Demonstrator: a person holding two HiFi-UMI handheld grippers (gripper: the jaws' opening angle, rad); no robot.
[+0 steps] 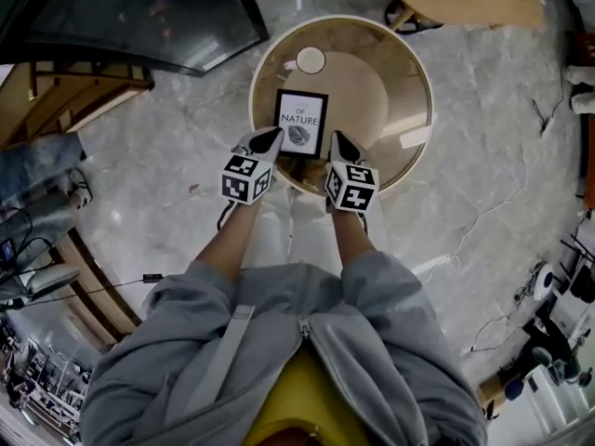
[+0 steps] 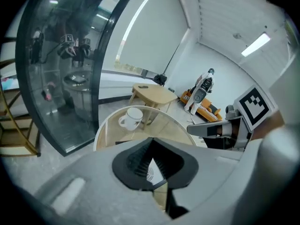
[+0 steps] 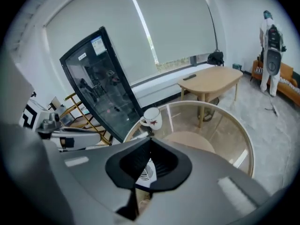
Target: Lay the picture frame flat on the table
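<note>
Black-edged white leaf-print picture frame (image 1: 300, 124) seems face-up on round glass table (image 1: 409, 63): laying probably done. Left gripper (image 1: 269, 141) and right gripper (image 1: 339, 146) closed at its near corners. Only withdrawal left.

Head view: high overhead, facing steeply down on round glass worktop with pale wooden rim (image 1: 402, 63); farthest off. Left hand-held gripper (image 1: 270, 140) view: low at near rim, close in, facing across. Right hand-held gripper (image 1: 342, 144) view: alongside, similar heading. Shared by all three: worktop, white mug (image 1: 310, 60), black-framed print (image 1: 301, 122).
</note>
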